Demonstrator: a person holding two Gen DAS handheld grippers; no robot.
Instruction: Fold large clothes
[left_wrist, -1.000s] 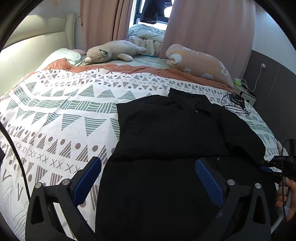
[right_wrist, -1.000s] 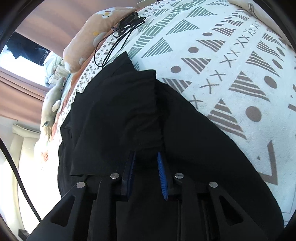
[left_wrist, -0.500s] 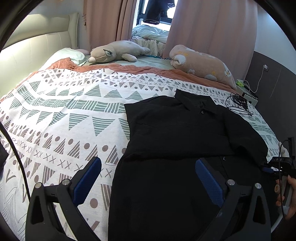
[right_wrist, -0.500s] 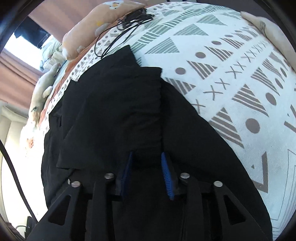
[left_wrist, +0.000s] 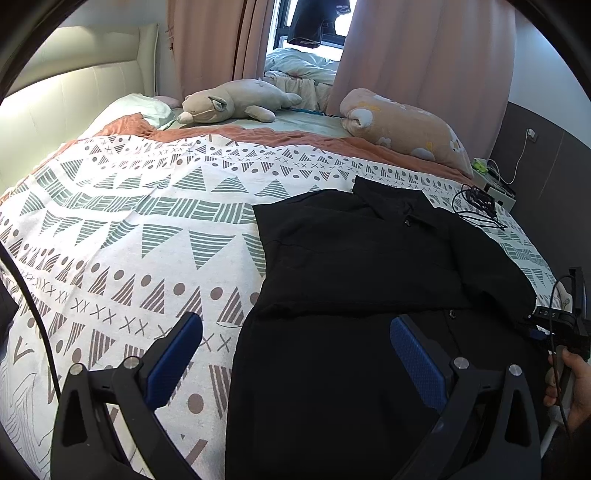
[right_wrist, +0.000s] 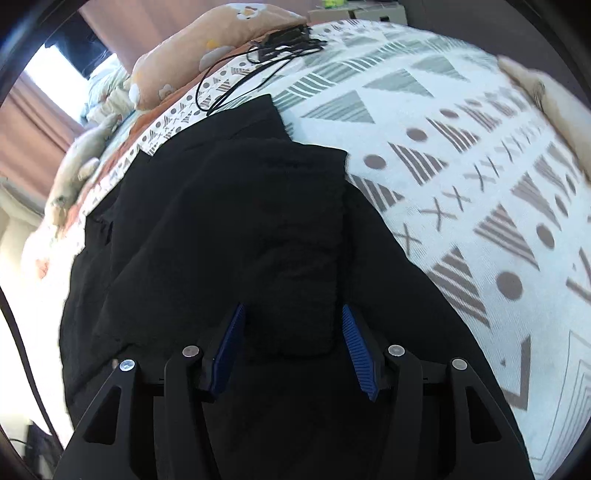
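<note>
Black cloth, the shirt (left_wrist: 369, 280) lies flat on the right half of the bed (left_wrist: 155, 229), collar toward the pillow end and hem at the near edge. Its far sleeve is already turned in over the chest. The right sleeve (right_wrist: 299, 236) is laid over the body too, its cuff end just ahead of the right gripper (right_wrist: 293, 343).

The right gripper's jaws stand partly apart, astride the sleeve end; they do not look pressed on the cloth, so I judge the sleeve let go or close to it. The left gripper (left_wrist: 295, 354) hovers over the hem area with its jaws spread wide and nothing in them.

The step in hand seems to be setting the right sleeve flat. To do it well, lift the gripper straight off without dragging the cuff, and check that the sleeve edge runs parallel to the side seam before moving on. For the next fold, each gripper would want a hem corner, pinching both layers together so the body does not slide.

Room is uneven. Left of the shirt the patterned bedspread (left_wrist: 110, 206) is wide and bare. On the right, the shirt lies near the bed's edge, and a coil of black cable (right_wrist: 258, 55) sits near the far right corner, just beyond the collar. Plush toy (left_wrist: 232, 103) and peach pillow (left_wrist: 406, 129) lie well apart along the head end.
</note>
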